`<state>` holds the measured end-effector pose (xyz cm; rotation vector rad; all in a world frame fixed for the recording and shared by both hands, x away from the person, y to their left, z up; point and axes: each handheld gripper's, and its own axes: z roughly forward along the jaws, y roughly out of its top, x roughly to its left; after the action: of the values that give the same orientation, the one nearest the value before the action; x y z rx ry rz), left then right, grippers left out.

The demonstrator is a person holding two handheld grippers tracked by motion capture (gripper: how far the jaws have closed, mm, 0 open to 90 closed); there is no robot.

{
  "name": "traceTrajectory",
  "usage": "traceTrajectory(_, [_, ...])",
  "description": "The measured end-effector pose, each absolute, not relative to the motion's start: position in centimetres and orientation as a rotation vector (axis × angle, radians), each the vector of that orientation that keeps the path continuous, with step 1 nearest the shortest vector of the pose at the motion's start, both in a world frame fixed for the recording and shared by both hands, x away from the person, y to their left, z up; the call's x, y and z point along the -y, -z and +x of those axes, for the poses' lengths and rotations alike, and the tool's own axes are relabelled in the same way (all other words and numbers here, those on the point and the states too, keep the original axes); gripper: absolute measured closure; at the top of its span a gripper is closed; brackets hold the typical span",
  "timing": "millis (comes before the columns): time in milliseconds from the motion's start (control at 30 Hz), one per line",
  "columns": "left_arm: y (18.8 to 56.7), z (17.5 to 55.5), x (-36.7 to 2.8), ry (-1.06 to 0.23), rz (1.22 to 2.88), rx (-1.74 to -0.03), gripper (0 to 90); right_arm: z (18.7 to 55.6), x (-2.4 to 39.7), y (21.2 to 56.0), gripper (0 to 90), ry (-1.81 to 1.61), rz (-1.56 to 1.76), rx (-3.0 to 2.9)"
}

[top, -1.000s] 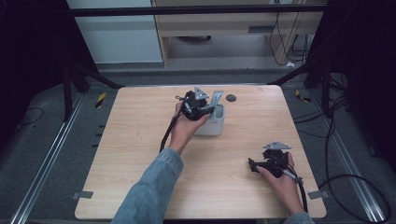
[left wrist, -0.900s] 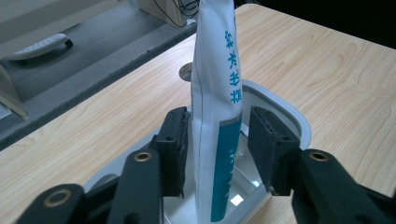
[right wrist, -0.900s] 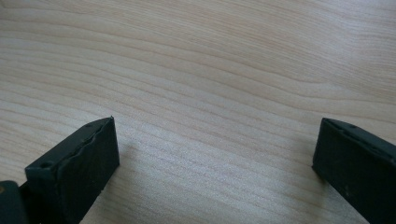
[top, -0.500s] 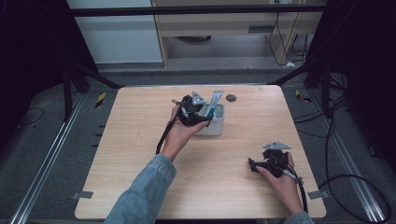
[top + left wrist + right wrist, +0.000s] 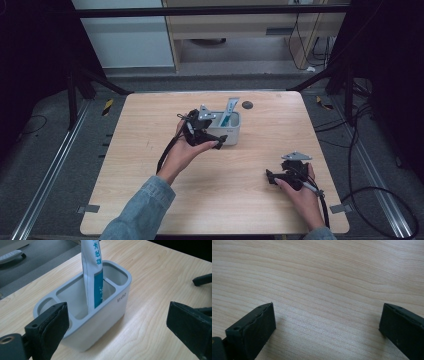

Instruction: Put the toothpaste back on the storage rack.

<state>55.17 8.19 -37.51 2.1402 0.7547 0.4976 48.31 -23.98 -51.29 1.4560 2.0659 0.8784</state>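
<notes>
- Sachet (image 5: 93, 272): a white-and-blue packet standing upright in the middle compartment of the grey holder (image 5: 105, 315); its lower end is down inside and its top rises past the rim. It also shows in the high view (image 5: 229, 111), leaning a little in the holder (image 5: 231, 134).
- Left gripper (image 5: 117, 322): its jaws stand wide apart and have just been opening. Nothing is pressed between them. The holder sits ahead of the jaws, nearer the left jaw than the right one, and the sachet stands beyond them, free of both.
- In the high view, the left gripper (image 5: 212, 143) sits just beside the holder's near-left side, held in the left hand (image 5: 182, 155).
- Right gripper (image 5: 327, 322): jaws wide apart with bare bench (image 5: 324, 277) between and ahead of them. In the high view it (image 5: 270, 177) rests low over the bench, well apart from the holder, in the right hand (image 5: 300, 192).
</notes>
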Motion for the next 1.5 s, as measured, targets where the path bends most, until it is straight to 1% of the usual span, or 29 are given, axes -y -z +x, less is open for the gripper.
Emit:
traceTrajectory(333, [38.6, 53.4, -11.3, -0.526, 2.150, -0.760, 3.7, 48.3, 24.0, 51.3, 0.8, -0.879, 1.456, -2.066])
traceTrajectory(400, [39.0, 53.0, -12.2, -0.558, 2.148, -0.765, 5.1, 48.3, 24.0, 51.3, 0.8, -0.880, 1.457, -2.065])
traceTrajectory(467, [39.6, 52.8, -13.2, -0.569, 2.133, -0.790, 5.0, 48.3, 24.0, 51.3, 0.8, -0.879, 1.457, -2.065])
traceTrajectory(533, [40.4, 52.6, -14.3, -0.547, 2.110, -0.814, 5.0, 48.3, 24.0, 51.3, 0.8, -0.880, 1.457, -2.065])
traceTrajectory(700, [42.4, 52.2, -16.7, -0.533, 2.140, -0.877, 3.1, 48.3, 24.0, 51.3, 0.8, -0.880, 1.457, -2.065])
traceTrajectory(967, [44.1, 51.6, -21.0, -0.569, 2.121, -0.966, 4.4, 48.3, 24.0, 51.3, 0.9, -0.880, 1.457, -2.065])
traceTrajectory(1133, [45.5, 51.3, -22.8, -0.595, 2.110, -1.019, 4.7, 48.3, 24.0, 51.3, 0.9, -0.880, 1.458, -2.063])
traceTrajectory(1200, [45.8, 51.4, -23.5, -0.598, 2.114, -1.054, 8.4, 48.2, 23.9, 51.3, 0.9, -0.880, 1.462, -2.063])
traceTrajectory(1267, [45.8, 51.3, -24.3, -0.626, 2.113, -1.075, 7.7, 48.2, 23.9, 51.3, 0.9, -0.880, 1.463, -2.063])
traceTrajectory(1400, [46.3, 51.3, -25.4, -0.641, 2.141, -1.110, 6.4, 48.2, 23.9, 51.3, 0.9, -0.879, 1.464, -2.062])
traceTrajectory(1500, [47.2, 51.4, -26.5, -0.621, 2.131, -1.167, 6.3, 48.2, 23.9, 51.3, 0.9, -0.880, 1.465, -2.061])
